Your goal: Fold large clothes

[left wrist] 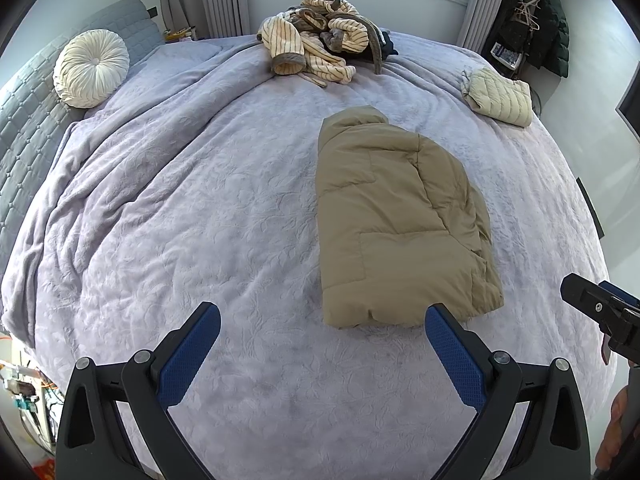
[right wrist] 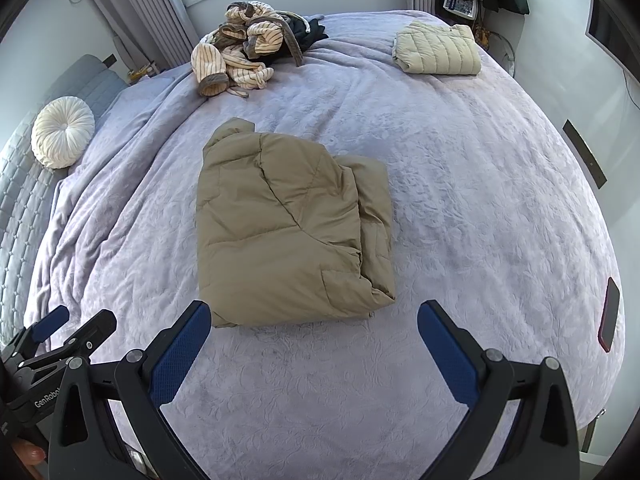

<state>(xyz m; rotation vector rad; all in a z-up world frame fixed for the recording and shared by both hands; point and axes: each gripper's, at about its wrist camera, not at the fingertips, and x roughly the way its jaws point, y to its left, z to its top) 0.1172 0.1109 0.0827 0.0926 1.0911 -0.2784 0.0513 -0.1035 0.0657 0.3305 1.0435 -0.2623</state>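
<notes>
A tan puffer jacket [left wrist: 396, 220] lies folded into a long bundle on the lilac bedspread [left wrist: 200, 208]; it also shows in the right wrist view [right wrist: 288, 224]. My left gripper [left wrist: 322, 316] is open and empty, hovering just before the jacket's near edge, its right finger close to the hem. My right gripper [right wrist: 314, 312] is open and empty, also at the jacket's near edge. The right gripper shows at the right edge of the left wrist view [left wrist: 600, 312]; the left gripper shows at the lower left of the right wrist view [right wrist: 60, 340].
A striped cream robe [right wrist: 240, 52] lies heaped with dark clothes at the far side. A folded cream quilted jacket [right wrist: 438, 48] sits at the far right corner. A round white cushion [right wrist: 62, 132] rests by the grey headboard. A phone [right wrist: 609, 314] lies at the bed's right edge.
</notes>
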